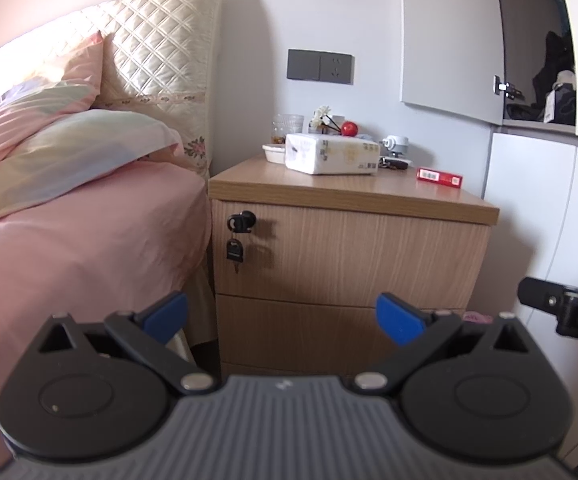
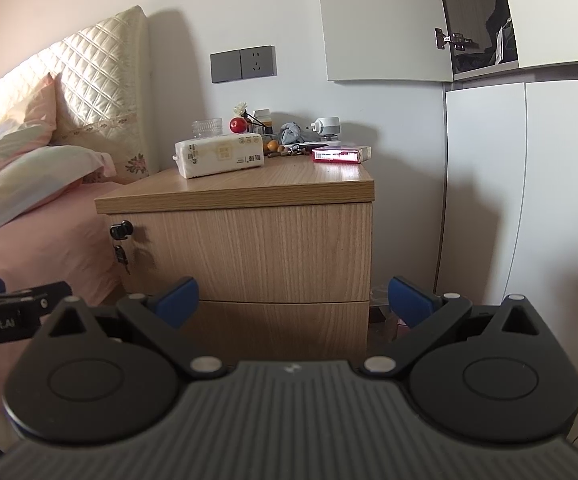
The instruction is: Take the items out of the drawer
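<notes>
A light wooden nightstand [image 1: 349, 240] [image 2: 249, 240] stands between the bed and a white wardrobe. Its upper drawer [image 1: 361, 258] [image 2: 257, 252] and lower drawer [image 1: 301, 332] [image 2: 285, 324] are both shut. A black key [image 1: 241, 222] [image 2: 121, 230] sits in the upper drawer's lock, with a second key hanging below. My left gripper [image 1: 283, 316] is open and empty, some way in front of the lower drawer. My right gripper [image 2: 293, 300] is open and empty, also short of the drawers. What is inside the drawers is hidden.
On the nightstand top are a tissue pack [image 1: 333, 156] [image 2: 219, 154], a red box [image 1: 439, 177] [image 2: 339, 155], a glass and small clutter. A pink bed [image 1: 69, 240] is at the left. White wardrobe doors [image 2: 529, 200] are at the right.
</notes>
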Demonstrator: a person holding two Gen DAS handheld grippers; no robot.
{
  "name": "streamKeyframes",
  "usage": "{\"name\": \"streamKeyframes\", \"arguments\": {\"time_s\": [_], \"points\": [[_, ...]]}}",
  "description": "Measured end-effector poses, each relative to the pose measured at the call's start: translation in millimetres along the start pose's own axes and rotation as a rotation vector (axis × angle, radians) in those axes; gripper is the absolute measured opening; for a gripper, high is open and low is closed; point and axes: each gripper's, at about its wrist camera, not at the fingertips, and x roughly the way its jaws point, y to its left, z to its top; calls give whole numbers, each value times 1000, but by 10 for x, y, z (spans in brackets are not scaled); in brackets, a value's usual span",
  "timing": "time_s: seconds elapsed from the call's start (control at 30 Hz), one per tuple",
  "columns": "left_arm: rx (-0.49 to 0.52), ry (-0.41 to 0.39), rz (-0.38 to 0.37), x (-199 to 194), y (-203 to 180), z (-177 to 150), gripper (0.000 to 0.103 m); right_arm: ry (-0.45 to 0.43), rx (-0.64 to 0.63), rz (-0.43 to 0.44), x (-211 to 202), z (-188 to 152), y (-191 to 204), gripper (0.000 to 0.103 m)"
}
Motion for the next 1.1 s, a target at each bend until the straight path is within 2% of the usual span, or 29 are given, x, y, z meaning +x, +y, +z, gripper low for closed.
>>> {"name": "streamKeyframes", "arguments": {"time_s": [1.1], "points": [[2,2,1,14,-6,-14,103,2,1,-3,-8,-5,-11,103]]}}
